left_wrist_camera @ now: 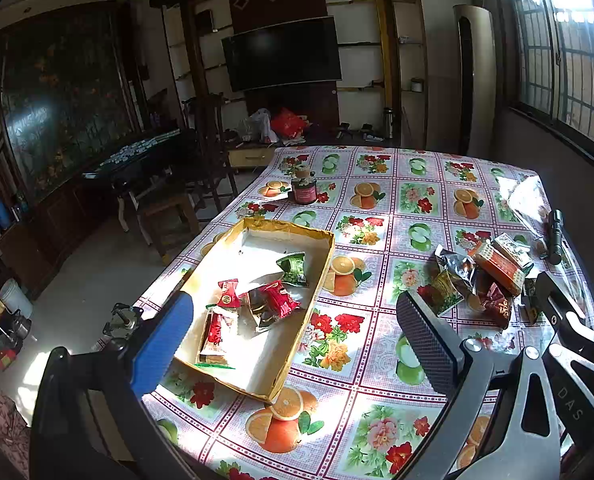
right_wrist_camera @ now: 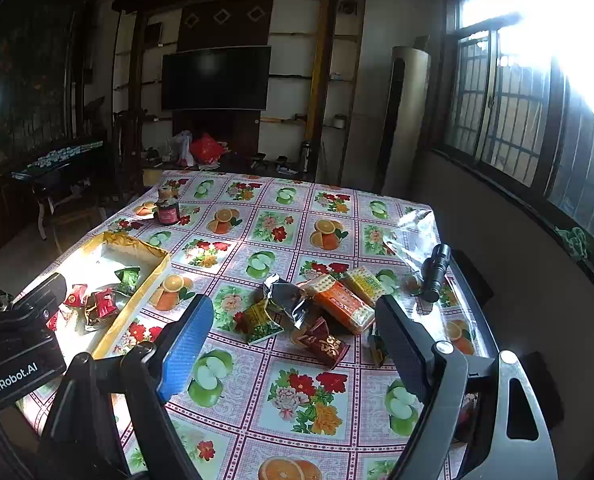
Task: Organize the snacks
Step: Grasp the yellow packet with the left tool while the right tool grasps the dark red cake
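Snacks are lying partly sorted: several packets are sitting in the box under the left tongs, which are gaping empty. From the right view, a pile is waiting on the desk ahead of the right tongs, also hanging open and empty.

Left tongs, right tongs: black frame, blue pad, black textured pad, silver screws.
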Demonstrator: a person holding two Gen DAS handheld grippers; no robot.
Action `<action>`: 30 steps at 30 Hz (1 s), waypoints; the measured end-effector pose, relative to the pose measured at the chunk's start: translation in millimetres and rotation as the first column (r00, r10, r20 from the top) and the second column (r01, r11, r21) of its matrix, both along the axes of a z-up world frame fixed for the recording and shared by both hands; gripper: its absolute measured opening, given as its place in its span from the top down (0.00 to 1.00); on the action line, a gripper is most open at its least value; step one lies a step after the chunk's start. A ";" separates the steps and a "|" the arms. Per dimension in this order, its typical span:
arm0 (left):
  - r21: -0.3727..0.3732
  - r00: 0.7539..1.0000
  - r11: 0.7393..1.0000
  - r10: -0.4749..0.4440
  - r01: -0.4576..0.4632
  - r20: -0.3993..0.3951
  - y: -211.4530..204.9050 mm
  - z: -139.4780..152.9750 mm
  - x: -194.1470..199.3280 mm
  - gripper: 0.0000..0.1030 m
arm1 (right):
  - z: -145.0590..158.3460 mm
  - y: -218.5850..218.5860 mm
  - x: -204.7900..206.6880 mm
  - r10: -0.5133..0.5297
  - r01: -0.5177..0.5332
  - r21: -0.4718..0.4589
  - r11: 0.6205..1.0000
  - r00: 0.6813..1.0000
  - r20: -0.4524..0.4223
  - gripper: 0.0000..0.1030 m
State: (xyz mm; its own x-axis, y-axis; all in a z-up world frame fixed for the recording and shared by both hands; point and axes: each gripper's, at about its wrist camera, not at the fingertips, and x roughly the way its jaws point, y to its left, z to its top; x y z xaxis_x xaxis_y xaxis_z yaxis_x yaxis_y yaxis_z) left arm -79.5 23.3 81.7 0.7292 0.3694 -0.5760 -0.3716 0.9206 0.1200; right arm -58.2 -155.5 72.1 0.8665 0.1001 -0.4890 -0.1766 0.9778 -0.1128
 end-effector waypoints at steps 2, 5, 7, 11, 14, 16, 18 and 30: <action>-0.012 1.000 1.000 -0.008 0.008 -0.006 0.9 -1.1 1.5 0.01 | 1.3 -1.7 0.7 0.025 -0.025 0.052 0.998 1.000 0.000 0.19; -0.050 0.999 0.998 -0.027 0.025 -0.041 3.4 -8.6 9.7 0.00 | 1.1 -37.4 -5.5 0.104 -0.121 0.311 0.943 0.992 0.072 0.19; -0.094 0.995 0.994 -0.060 0.053 -0.075 2.4 -18.2 18.9 0.00 | -6.3 -83.6 -18.5 0.075 -0.172 0.527 0.832 0.977 0.199 0.19; -0.183 0.975 0.975 -0.157 0.127 -0.155 -14.5 -44.7 41.1 0.00 | -25.4 -153.1 -23.6 -0.133 -0.115 0.779 0.616 0.960 0.246 0.13; -0.227 0.956 0.958 -0.219 0.174 -0.194 -28.2 -59.2 53.6 0.00 | -39.3 -186.0 -22.1 -0.258 -0.137 0.870 0.473 0.923 0.286 0.12; -0.237 0.952 0.954 -0.232 0.183 -0.201 -33.0 -64.6 62.2 0.00 | -39.6 -196.6 -18.5 -0.323 -0.135 0.877 0.461 0.895 0.308 0.12; -0.233 0.949 0.956 -0.227 0.176 -0.216 -35.4 -71.3 75.4 0.00 | -32.4 -192.8 -7.6 -0.320 -0.135 0.844 0.520 0.885 0.339 0.12; -0.354 0.881 0.923 -0.289 0.152 -0.375 -51.3 -143.4 186.6 0.00 | -87.1 -95.0 144.9 0.164 -0.020 0.436 0.900 0.942 -0.294 0.15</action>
State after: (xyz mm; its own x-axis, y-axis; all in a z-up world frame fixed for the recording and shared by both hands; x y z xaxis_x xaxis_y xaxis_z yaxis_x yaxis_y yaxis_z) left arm 107.0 -28.0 -61.7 0.4407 -0.0162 -0.8975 -0.1337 0.9875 -0.0835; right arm 86.7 -250.5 -14.9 0.6498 0.4297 -0.6270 -0.2239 0.8965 0.3823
